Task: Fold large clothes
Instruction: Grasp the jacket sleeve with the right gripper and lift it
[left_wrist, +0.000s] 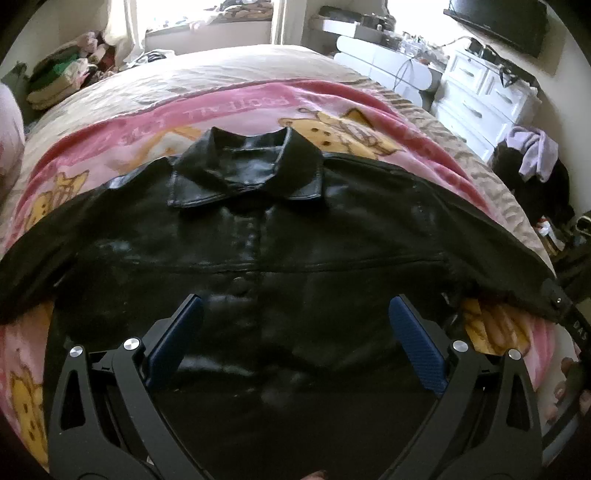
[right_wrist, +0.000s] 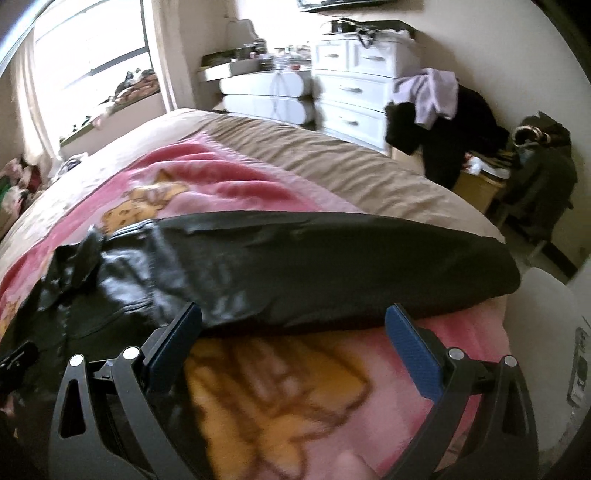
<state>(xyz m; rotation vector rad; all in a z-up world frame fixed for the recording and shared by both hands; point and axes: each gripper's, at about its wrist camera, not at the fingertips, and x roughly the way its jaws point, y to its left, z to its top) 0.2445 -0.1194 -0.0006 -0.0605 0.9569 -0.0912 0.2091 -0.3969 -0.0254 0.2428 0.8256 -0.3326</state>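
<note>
A shiny black leather jacket (left_wrist: 295, 236) lies flat on the pink blanket (left_wrist: 229, 107). Left tongs (left_wrist: 295, 306) and right tongs (right_wrist: 293, 314) are spread wide, holding nothing.

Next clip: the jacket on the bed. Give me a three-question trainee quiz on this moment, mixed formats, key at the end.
1. True or false: the black leather jacket lies front up, sleeves spread, on the pink blanket.
2. The left claw is: A open, B shut on the collar.
3. Which jacket part lies just ahead of the right claw?

Key: 1 true; 2 A; 3 a sleeve.
</note>
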